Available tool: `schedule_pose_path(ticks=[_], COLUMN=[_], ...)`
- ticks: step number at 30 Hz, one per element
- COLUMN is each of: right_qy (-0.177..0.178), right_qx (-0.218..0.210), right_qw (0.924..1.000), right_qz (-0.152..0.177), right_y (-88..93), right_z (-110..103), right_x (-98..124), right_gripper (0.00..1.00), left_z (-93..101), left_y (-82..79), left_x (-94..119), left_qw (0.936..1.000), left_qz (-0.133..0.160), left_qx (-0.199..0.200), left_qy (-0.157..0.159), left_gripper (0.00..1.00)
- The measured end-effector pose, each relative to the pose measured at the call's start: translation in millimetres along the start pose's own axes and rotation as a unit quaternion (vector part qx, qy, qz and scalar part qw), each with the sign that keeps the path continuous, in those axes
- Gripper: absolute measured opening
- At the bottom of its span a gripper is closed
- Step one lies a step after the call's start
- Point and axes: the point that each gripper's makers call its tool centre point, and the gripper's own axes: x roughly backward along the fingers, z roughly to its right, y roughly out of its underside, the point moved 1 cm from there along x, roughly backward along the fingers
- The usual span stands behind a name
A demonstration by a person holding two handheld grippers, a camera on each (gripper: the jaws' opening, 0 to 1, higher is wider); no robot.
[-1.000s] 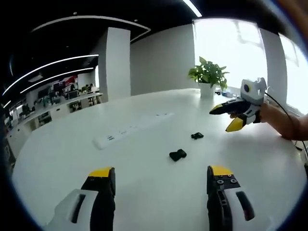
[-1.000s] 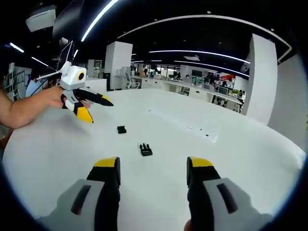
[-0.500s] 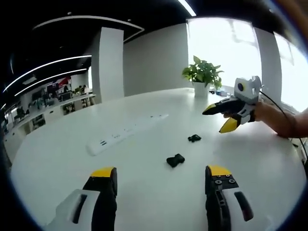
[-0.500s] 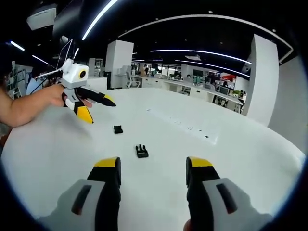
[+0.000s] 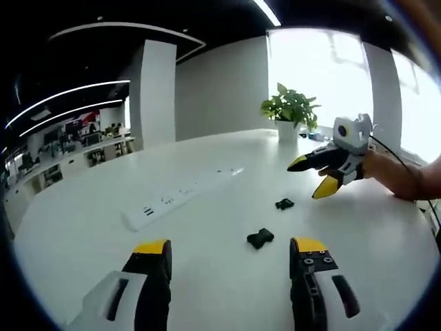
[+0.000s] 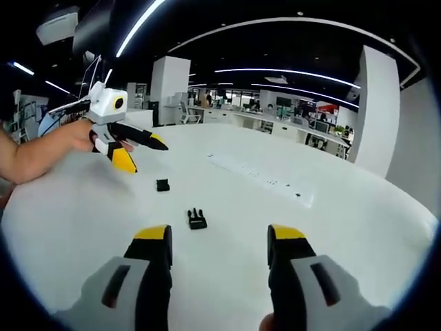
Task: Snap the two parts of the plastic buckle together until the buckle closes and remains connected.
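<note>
Both tools, left tool [image 5: 226, 255] and right tool [image 6: 219, 241], have drifted nearer with jaws apart and empty, while the two small black plastic buckle halves, pronged [image 6: 196, 219] and socket [image 6: 162, 185], lie separate at 12 o'clock on the white counter [image 6: 358, 227], ungrasped.

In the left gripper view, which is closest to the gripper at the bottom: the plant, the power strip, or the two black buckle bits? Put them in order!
1. Nearer buckle piece, just ahead, between the left gripper's jaws.
2. Farther buckle piece, a little beyond, toward the right.
3. Power strip, stretching away on the left; its near end is too close to call against the farther buckle piece.
4. Plant, at the table's far edge.
</note>
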Motion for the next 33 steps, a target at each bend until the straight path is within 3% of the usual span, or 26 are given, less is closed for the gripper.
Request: schedule_pose_path(ticks=[16, 21, 23, 25, 33], right_qy=[-0.006, -0.016, -0.017, -0.021, -0.023], right_qx=[0.005, 0.010, 0.012, 0.010, 0.012], right_qw=[1.0000, 0.9998, 0.9998, 0.9997, 0.9997], right_qz=[-0.001, -0.004, -0.007, -0.007, -0.003], right_y=[-6.2, -2.5, -0.8, -0.2, -7.2], right_z=[3.4, 0.6, 2.0, 0.4, 3.9], right_x=[-9.4, -14.8, -17.4, -18.6, -23.3], right_gripper=[0.58, 0.60, 0.59, 0.59, 0.56], left_z=[0.2, 3.8, 2.7, 8.1, -2.0], left_y=[-12.1, -15.6, -17.3, -18.4, -21.9], left_x=[-11.9, -20.9, -24.7, -25.5, -27.1], left_qw=[0.9993, 0.9974, 0.9971, 0.9958, 0.9948], left_qz=[0.003, -0.007, -0.006, -0.004, -0.007], left_qx=[-0.019, -0.041, -0.041, -0.025, -0.044], left_qy=[0.034, 0.058, 0.063, 0.088, 0.091], left_gripper=[0.69, 0.66, 0.66, 0.66, 0.67])
